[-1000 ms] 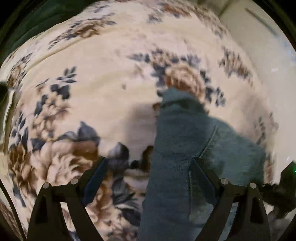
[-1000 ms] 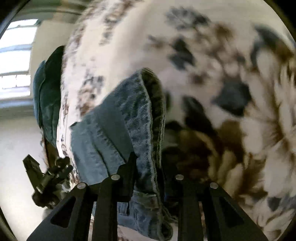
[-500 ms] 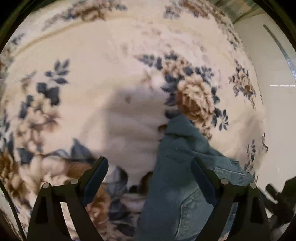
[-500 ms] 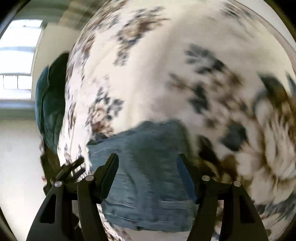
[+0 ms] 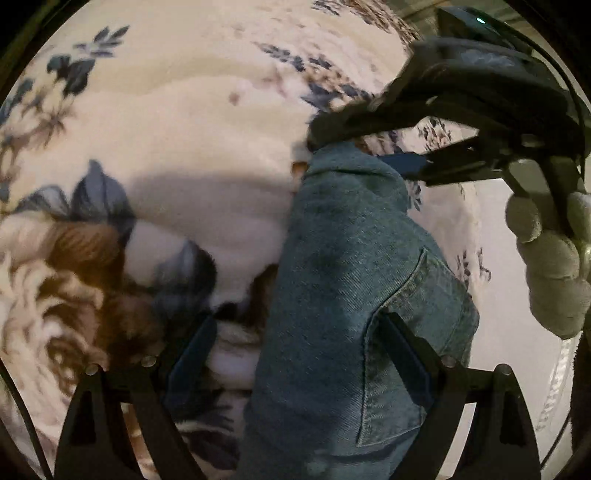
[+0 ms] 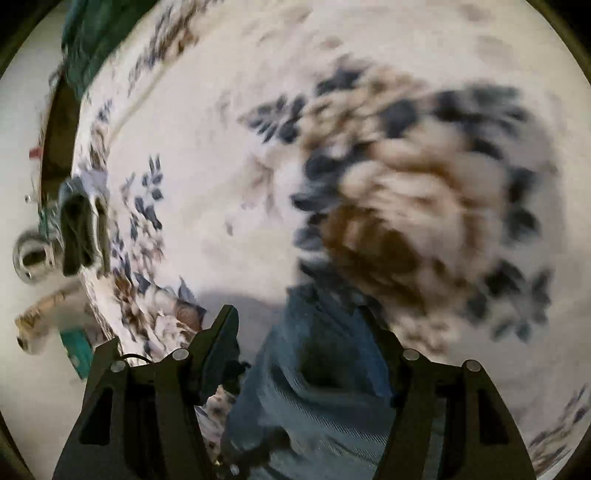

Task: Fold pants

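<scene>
Blue denim pants [image 5: 343, 295] lie folded in a long strip on a cream floral blanket [image 5: 192, 147]. My left gripper [image 5: 295, 325] hovers open and wide over the strip's near part, its right finger above the back pocket and its left finger over the blanket. My right gripper [image 5: 351, 144], held by a gloved hand [image 5: 550, 266], reaches in from the upper right to the strip's far end. In the blurred right wrist view the right gripper [image 6: 299, 317] straddles the denim [image 6: 317, 387]. Its jaws are closing with the cloth between them, and I see no pad pressing on it.
The blanket's edge [image 5: 469, 229] drops to pale floor [image 5: 509, 332] on the right. In the right wrist view, a dark shoe-like object [image 6: 77, 232], a round metal thing [image 6: 31, 258] and a green cloth [image 6: 88, 33] sit beyond the blanket's left edge.
The right gripper let go of the denim fold it held, opened, and swung fast across to the strip's far end, entering the left wrist view. The left gripper sank closer to the pants.
</scene>
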A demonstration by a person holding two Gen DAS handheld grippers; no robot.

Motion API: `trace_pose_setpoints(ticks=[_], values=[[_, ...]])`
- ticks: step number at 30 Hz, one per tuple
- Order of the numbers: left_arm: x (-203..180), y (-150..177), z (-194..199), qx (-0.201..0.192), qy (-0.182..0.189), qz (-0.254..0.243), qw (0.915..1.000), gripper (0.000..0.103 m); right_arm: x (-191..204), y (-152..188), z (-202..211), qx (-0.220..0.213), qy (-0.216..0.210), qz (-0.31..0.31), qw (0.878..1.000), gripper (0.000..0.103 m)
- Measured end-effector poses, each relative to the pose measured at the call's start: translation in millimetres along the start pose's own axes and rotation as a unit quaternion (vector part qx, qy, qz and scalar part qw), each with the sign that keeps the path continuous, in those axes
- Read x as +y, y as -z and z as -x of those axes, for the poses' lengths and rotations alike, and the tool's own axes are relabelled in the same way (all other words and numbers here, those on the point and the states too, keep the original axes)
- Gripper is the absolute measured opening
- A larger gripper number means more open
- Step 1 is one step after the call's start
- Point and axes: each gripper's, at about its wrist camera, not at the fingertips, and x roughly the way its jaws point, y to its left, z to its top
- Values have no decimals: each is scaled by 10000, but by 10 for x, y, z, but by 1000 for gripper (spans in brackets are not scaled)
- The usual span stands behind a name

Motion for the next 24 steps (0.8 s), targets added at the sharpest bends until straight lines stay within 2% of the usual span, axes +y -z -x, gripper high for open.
trace_pose_setpoints(ticks=[1, 2, 4, 5, 7, 9, 12, 13, 14, 15, 17, 18, 20, 22, 24], values=[[46, -1, -22, 17, 133, 107, 9999, 91, 41, -35, -63, 57, 199, 61, 9998, 20], [66, -16, -48, 14, 210, 150, 9997, 91, 26, -61, -81, -19, 362, -28, 9993, 14], [87, -6, -51, -29, 357, 122, 9993, 91, -149, -71, -56, -254, -21, -512, 9984, 5], [88, -1, -57, -39, 380, 109, 9992, 91, -330, -56, -19, -397, -418, -1005, 9933, 5], [104, -4, -76, -10, 478, 104, 9988, 91, -594, -10, -58, -432, -908, -1641, 9813, 4], [146, -26, -118, 47, 634, 68, 9980, 93, -762, 74, -96, -456, -1323, -2056, 9686, 4], [121, -27, -122, -5, 780, -121, 9969, 93, -1004, 227, -144, -547, -2145, -2760, 9353, 4], [78, -12, -121, -6, 798, -263, 9965, 89, -1054, 285, -131, -635, -2321, -2925, 9255, 4], [-19, 21, -125, 39, 870, -506, 9949, 63, -1067, 318, -93, -715, -2429, -2941, 9216, 4], [-102, 51, -123, 82, 927, -665, 9934, 56, -1058, 325, -56, -785, -2401, -2889, 9234, 4], [-224, 112, -107, 92, 645, -1013, 9927, 49, -1040, 328, 178, -1199, -2272, -2647, 9295, 0], [-234, 130, -80, 63, 638, -1058, 9923, 48, -1012, 317, 269, -1349, -2146, -2538, 9334, 0], [-199, 148, -34, 16, 719, -921, 9932, 45, -944, 249, 576, -1634, -1652, -2087, 9500, 1], [-251, 185, 5, -92, 650, -1002, 9928, 45, -805, 131, 705, -1307, -1593, -1445, 9678, 1], [-291, 226, 32, -148, 695, -1005, 9924, 44, -528, 34, 682, -764, -1152, -743, 9876, 11]])
